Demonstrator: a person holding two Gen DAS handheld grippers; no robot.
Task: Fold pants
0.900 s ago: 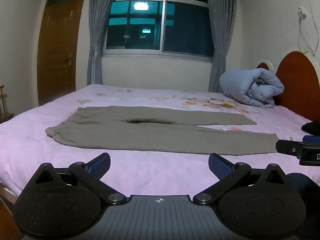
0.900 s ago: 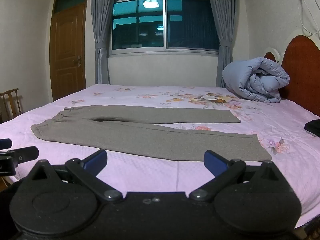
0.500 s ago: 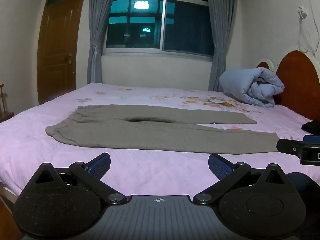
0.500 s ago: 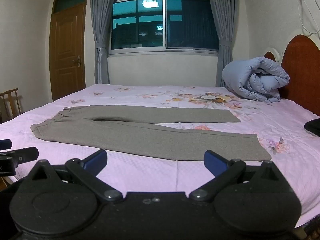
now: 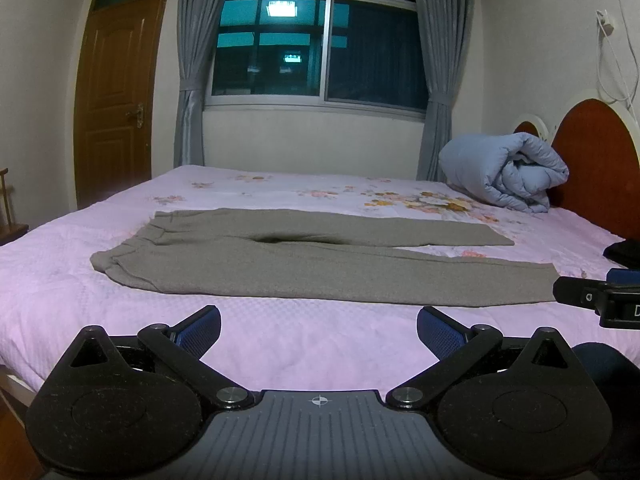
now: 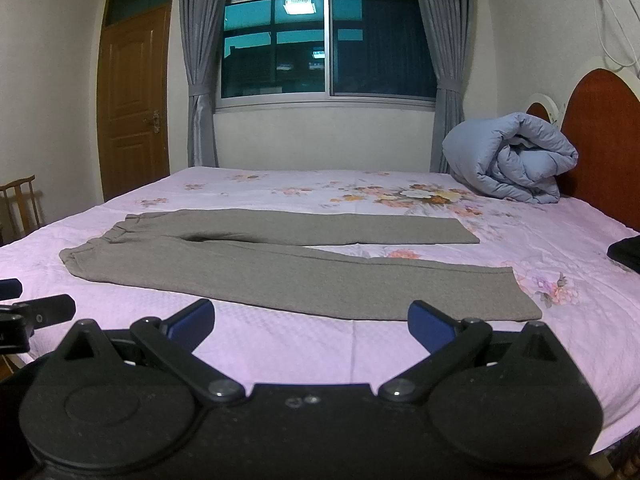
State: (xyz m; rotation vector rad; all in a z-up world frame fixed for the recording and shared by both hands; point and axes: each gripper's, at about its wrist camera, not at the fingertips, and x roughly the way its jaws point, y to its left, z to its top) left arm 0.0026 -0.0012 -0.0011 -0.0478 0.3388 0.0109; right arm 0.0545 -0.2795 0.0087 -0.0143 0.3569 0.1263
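Observation:
Grey pants (image 5: 288,268) (image 6: 280,268) lie flat across the pink bed (image 5: 304,340) (image 6: 320,344), waistband at the left, both legs running right and slightly spread. My left gripper (image 5: 319,326) hovers over the bed's near edge, short of the pants, jaws wide open and nothing between them. My right gripper (image 6: 311,320) hangs likewise near the front edge, open and empty. The right gripper's tip shows at the right of the left wrist view, near the near leg's cuff. The left gripper's tip shows at the left edge of the right wrist view.
A rolled blue duvet (image 5: 508,172) (image 6: 516,156) sits by the red headboard (image 5: 600,160) at the back right. A dark cloth (image 5: 624,252) (image 6: 626,252) lies at the bed's right edge. A wooden chair (image 6: 20,204) and a door (image 6: 134,92) stand at the left.

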